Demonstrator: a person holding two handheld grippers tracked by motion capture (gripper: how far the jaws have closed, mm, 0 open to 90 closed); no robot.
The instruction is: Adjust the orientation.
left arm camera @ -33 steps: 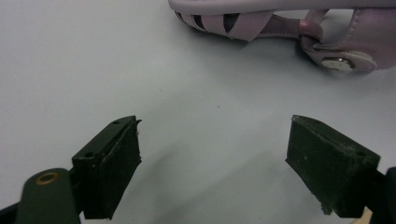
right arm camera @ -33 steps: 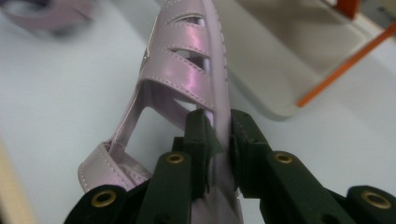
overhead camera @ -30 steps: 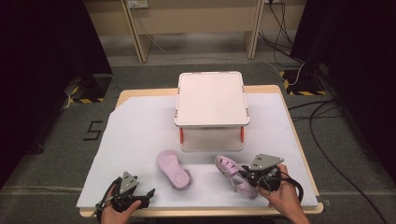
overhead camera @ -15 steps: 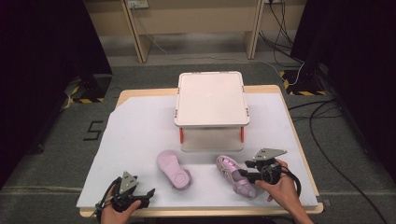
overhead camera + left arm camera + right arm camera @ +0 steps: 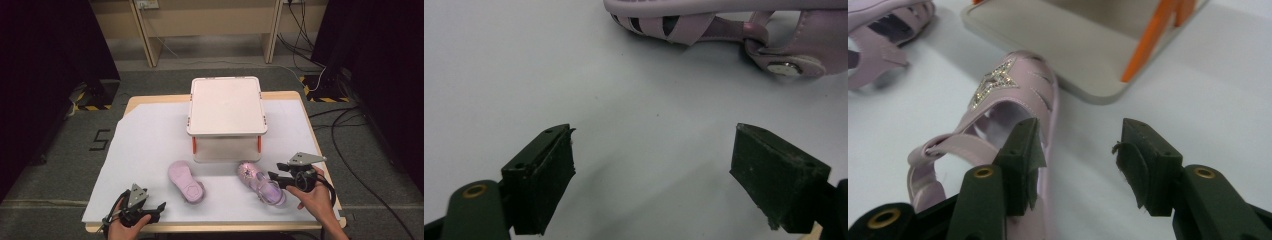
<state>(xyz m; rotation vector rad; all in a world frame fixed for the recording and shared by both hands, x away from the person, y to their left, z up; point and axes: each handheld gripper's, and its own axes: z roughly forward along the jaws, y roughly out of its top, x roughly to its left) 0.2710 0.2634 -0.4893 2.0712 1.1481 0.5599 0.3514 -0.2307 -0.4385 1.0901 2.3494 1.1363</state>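
White sheet [image 5: 150, 150] (tabletop) — grey carpet [image 5: 60, 165], black curtains [image 5: 45, 45]

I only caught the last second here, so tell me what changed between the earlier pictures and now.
The right hand-held gripper has just been opening its jaws and has drawn back rightward off the upright pink sandal, letting it go; in the right gripper view its jaws stand apart with only the sandal's edge beside one. The left hand-held gripper, the upside-down sandal and the white lidded box stayed put.
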